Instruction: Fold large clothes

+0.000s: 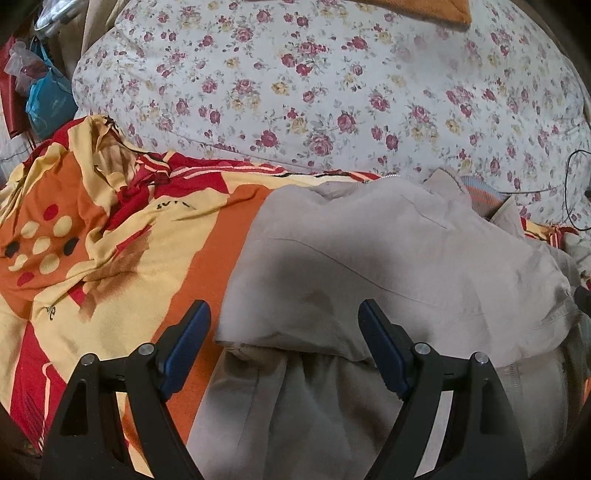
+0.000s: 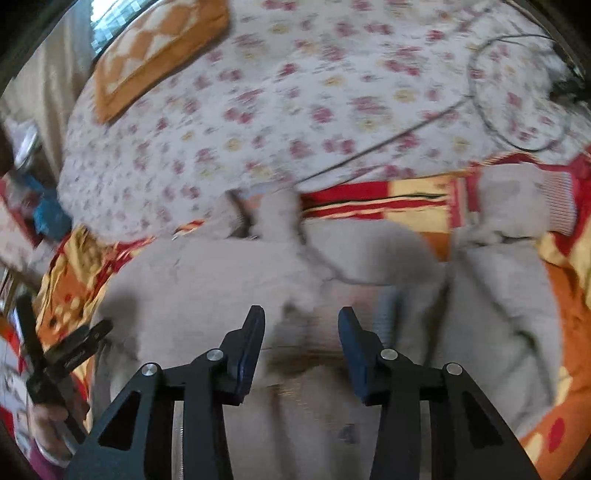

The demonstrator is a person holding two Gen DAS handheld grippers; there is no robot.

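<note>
Left gripper [image 1: 284,325] wide, nothing held; right gripper [image 2: 301,332] half apart, nothing held. 1 beige jacket [image 1: 388,258], 1 orange sheet [image 1: 221,229], 1 floral quilt [image 1: 332,92]. Sheet's writing not readable.

A bed under a floral quilt [image 1: 332,92] and orange-red sheet [image 1: 110,258], window [image 2: 114,18] lit behind.

The orange-and-yellow bedsheet [image 1: 122,236] bears dark lettering, too creased to read.
</note>
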